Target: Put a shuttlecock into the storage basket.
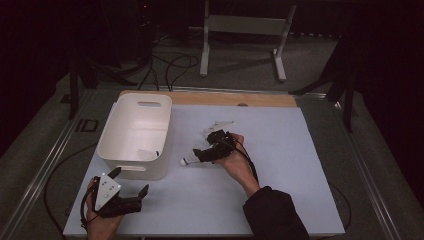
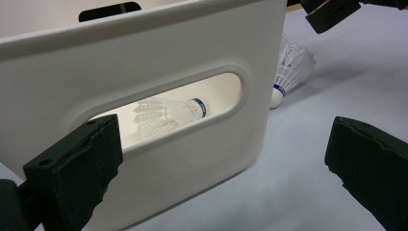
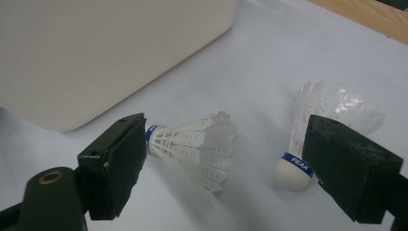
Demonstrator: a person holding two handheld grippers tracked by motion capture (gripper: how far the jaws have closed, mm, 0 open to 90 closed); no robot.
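A shuttlecock [image 3: 192,144] lies between the right tool's [image 3: 226,168] spread jaws — ungripped.

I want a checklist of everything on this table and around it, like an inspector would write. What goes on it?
Surface: pale blue table top, wooden strip at the far edge.
Job's things: white bin with one shuttlecock inside; two shuttlecocks on the table, near shuttlecock and far shuttlecock.
Clutter: nothing seen.
Grippers: left gripper open beside the bin; right gripper open around the near shuttlecock.
Cables: black cables on the floor beyond the table.
Surroundings: white stand, dark room.
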